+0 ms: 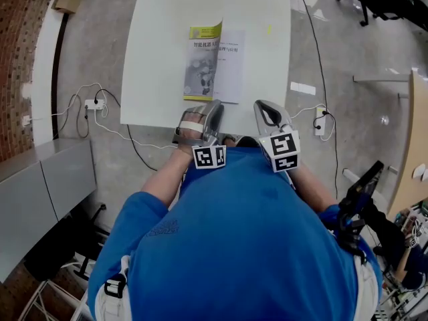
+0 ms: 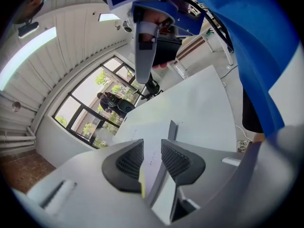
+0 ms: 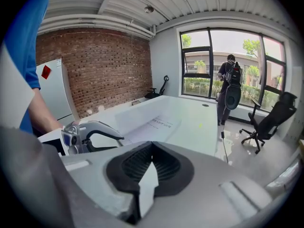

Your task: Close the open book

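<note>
The book [image 1: 214, 62] is lying open on the white worktop [image 1: 154, 59], just ahead of the left gripper [image 1: 211, 110] and ahead-left of the right gripper [image 1: 266, 110]. The left fingers [image 2: 178, 160] are standing spread, pinching nothing. The right fingers [image 3: 166, 163] are pressing together, empty.

To close the book cleanly, the spread fingers should be catching only the loose leaf's near edge and swinging it over the spine.

Only the left gripper view is showing what looks like a raised leaf [image 2: 172, 128] beyond the gap. Only the head view is showing both halves of the book.
</note>
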Action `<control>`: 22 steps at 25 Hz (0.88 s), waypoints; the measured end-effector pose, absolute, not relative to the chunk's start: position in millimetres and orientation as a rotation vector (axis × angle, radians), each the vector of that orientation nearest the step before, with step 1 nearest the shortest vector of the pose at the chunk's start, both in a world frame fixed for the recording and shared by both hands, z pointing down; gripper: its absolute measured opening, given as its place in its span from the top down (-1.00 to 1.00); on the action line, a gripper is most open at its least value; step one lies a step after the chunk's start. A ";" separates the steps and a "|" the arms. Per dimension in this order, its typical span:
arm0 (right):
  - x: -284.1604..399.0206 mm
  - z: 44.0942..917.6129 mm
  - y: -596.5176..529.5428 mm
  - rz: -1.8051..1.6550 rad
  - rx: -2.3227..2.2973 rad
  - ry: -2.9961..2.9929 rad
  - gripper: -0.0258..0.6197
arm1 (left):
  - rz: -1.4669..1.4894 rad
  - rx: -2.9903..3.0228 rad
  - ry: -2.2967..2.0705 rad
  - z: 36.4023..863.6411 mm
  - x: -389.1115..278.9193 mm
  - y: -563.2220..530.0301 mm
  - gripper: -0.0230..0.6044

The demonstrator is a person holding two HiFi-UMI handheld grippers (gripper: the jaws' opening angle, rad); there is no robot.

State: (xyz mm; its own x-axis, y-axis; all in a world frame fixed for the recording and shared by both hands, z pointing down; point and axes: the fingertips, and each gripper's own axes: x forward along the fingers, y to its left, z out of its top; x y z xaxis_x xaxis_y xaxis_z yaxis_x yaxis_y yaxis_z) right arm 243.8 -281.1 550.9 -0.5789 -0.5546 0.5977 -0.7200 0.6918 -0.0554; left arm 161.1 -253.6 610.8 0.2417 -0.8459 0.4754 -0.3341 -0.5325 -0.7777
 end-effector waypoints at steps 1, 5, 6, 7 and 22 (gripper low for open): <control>245.3 551.9 -280.3 0.396 0.974 -2.347 0.91 | -1.266 -2.004 1.077 614.6 163.7 -254.8 0.53; 250.4 554.3 -278.0 0.395 0.977 -2.338 0.91 | -1.279 -2.059 1.084 626.3 168.6 -259.4 0.54; 252.0 555.1 -277.6 0.396 0.980 -2.333 0.91 | -1.277 -2.077 1.079 628.0 170.3 -259.3 0.54; 253.5 555.9 -277.6 0.397 0.983 -2.329 0.91 | -1.275 -2.099 1.072 629.6 172.2 -258.8 0.54; 250.0 561.3 -284.1 0.436 0.986 -2.306 0.91 | -1.313 -2.548 1.127 652.0 174.4 -256.8 0.90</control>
State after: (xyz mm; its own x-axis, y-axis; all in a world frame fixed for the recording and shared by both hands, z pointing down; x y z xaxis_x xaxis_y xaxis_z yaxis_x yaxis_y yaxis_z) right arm 250.0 -284.1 561.3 -0.5534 -0.5448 0.6300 -0.7373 0.6723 -0.0662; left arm 174.4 -256.8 652.0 0.3693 -0.6311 0.6822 -0.5786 -0.7306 -0.3626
